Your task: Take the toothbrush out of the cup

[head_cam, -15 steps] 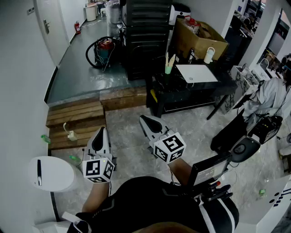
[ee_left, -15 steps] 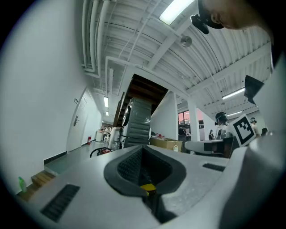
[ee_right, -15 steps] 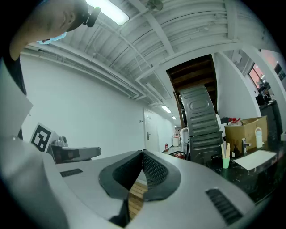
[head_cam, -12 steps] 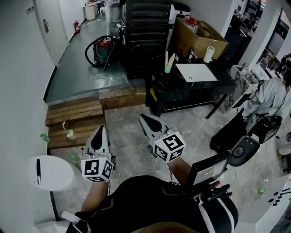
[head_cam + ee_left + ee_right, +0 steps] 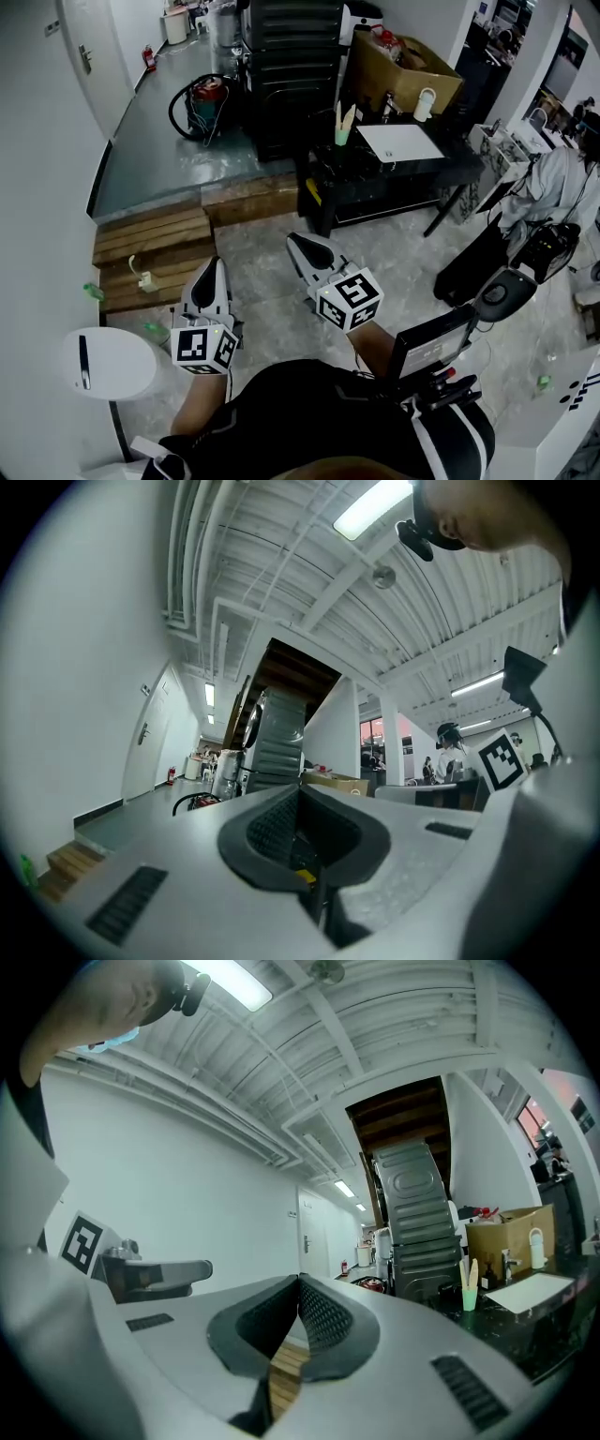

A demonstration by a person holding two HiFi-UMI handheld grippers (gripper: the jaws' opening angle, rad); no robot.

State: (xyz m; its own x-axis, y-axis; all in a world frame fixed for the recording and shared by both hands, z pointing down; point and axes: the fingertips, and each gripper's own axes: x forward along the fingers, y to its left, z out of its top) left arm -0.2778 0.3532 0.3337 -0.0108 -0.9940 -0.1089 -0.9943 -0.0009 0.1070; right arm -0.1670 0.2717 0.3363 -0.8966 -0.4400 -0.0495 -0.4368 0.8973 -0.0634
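Note:
A small green cup with pale toothbrushes standing in it sits on the near left part of a black table. The right gripper view shows that cup small and far off at the right. My left gripper and right gripper are held level over the floor, well short of the table. Both are shut with nothing between the jaws. In the left gripper view its closed tips point at the distant room, and the cup is not seen there.
A white board lies on the table with a cardboard box behind it. Wooden steps lead up to a raised floor with a dark cabinet and a red vacuum. A white bin stands left, an office chair right.
The head view has shifted a little, so the table and cup sit slightly higher in the picture. Both grippers keep their places and stay shut.

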